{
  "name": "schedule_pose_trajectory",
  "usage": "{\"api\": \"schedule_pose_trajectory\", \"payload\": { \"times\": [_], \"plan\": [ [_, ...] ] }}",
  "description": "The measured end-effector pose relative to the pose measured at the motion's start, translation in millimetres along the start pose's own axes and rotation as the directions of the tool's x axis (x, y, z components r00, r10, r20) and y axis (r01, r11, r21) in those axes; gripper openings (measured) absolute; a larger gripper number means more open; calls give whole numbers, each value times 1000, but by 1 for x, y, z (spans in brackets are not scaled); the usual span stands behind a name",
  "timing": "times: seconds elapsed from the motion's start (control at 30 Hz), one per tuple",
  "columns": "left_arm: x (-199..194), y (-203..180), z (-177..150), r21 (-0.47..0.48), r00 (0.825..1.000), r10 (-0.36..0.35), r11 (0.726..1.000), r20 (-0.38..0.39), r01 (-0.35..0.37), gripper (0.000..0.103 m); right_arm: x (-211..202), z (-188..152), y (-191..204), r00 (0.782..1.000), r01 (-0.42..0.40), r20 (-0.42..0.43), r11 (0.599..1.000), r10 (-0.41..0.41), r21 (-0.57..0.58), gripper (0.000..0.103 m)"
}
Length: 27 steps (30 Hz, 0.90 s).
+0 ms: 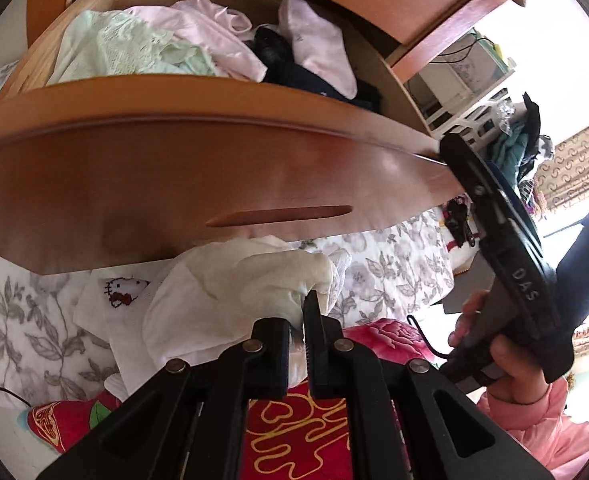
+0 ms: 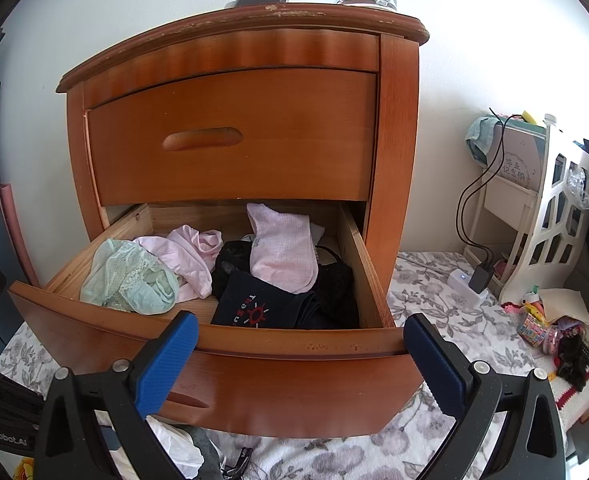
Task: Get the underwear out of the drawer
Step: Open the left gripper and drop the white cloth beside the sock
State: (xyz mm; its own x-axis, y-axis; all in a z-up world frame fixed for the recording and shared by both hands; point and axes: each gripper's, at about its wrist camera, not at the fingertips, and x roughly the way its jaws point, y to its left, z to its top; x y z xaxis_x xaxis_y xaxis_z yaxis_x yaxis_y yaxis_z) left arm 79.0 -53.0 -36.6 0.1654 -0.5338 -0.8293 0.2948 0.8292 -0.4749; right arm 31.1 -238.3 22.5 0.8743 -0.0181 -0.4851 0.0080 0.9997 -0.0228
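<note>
My left camera sits low and close beneath the curved front of the open drawer (image 1: 198, 168), tilted steeply down past my nearly closed left fingers (image 1: 314, 320) onto the flowered bedspread (image 1: 394, 276), yet its wide lens still catches the drawer's contents above and my right gripper (image 1: 494, 216) at the right edge. My right camera stands a little farther back and higher, facing the nightstand (image 2: 254, 92) almost square on and looking down into the drawer (image 2: 278, 364) between my spread right fingers (image 2: 438, 364). Both views share the drawer front, the clothes inside, the bedspread and the white rack (image 2: 550, 216) at the right.
</note>
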Motion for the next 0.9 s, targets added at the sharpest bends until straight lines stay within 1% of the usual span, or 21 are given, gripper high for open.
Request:
{"api": "schedule_pose_trajectory", "payload": {
  "times": [0.03, 0.1, 0.13, 0.23, 0.47, 0.53, 0.6, 0.67, 0.9],
  "plan": [
    [0, 0, 0, 0, 1000, 6, 1000, -2, -6, 12, 0, 0, 0, 1000, 0, 0, 1000, 0, 0, 103],
    [-2, 0, -1, 0, 1000, 19, 1000, 2, -19, 33, 0, 0, 0, 1000, 0, 0, 1000, 0, 0, 103],
    [-4, 0, -1, 2, 1000, 27, 1000, 7, -27, 36, 0, 0, 0, 1000, 1, 0, 1000, -1, 0, 103],
    [-8, -1, 1, 5, 999, 34, 999, 16, -34, 36, 0, 0, 0, 1000, 0, 0, 1000, 0, 0, 103],
    [-19, 0, 2, 4, 996, 78, 997, 39, -78, 41, 0, 0, 0, 1000, 0, 0, 1000, 0, 0, 103],
    [-21, 1, 2, -1, 995, 84, 996, 44, -84, 46, 0, 0, 0, 1000, 0, 0, 1000, 0, 0, 103],
    [-24, 2, 2, -3, 994, 94, 996, 51, -94, 58, 0, 0, 0, 1000, 0, 0, 1000, 0, 0, 103],
    [-26, 3, 2, -1, 992, 111, 994, 61, -111, 65, 0, 0, 0, 1000, 0, 0, 1000, 0, 0, 103],
    [-31, 6, 4, -5, 983, 157, 988, 98, -157, 80, 0, 0, 0, 1000, 0, 0, 1000, 0, 0, 103]
  ]
}}
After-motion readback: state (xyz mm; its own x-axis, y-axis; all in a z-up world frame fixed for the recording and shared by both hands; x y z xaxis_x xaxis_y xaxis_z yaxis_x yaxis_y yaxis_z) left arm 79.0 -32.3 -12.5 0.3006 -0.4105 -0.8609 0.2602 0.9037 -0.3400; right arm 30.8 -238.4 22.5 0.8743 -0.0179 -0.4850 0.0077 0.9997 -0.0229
